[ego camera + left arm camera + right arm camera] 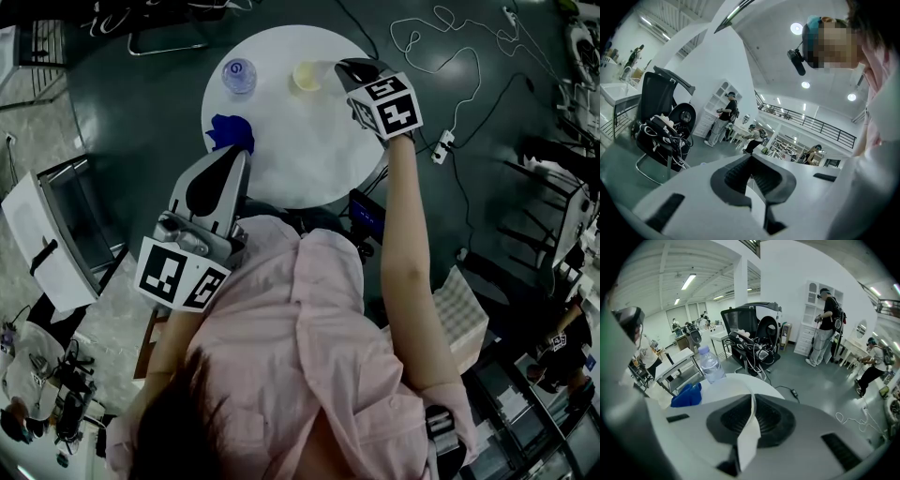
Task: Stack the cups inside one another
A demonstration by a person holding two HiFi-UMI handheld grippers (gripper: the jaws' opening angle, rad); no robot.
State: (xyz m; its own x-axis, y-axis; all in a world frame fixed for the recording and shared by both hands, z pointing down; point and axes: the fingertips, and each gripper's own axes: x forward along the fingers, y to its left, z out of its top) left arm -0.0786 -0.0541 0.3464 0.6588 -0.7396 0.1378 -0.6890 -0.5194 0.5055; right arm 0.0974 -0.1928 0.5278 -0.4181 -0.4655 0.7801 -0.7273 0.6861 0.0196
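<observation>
A pale cup (307, 75) stands at the far side of the round white table (300, 159). My right gripper (339, 67) reaches it from the right. In the right gripper view this gripper (752, 401) is shut on the cup's thin white wall (749, 437), which runs up between the pads. My left gripper (239, 157) hovers over the table's near left edge, just short of a blue cloth (230, 131). In the left gripper view it (751, 164) tilts up toward the ceiling, its jaws together with nothing held. I see only this one cup.
A clear water bottle (238, 75) stands left of the cup, also seen as bottle (710, 364) behind the blue cloth (686, 394). A power strip (441, 145) with cables lies on the floor to the right. A black chair (750, 329) stands beyond the table.
</observation>
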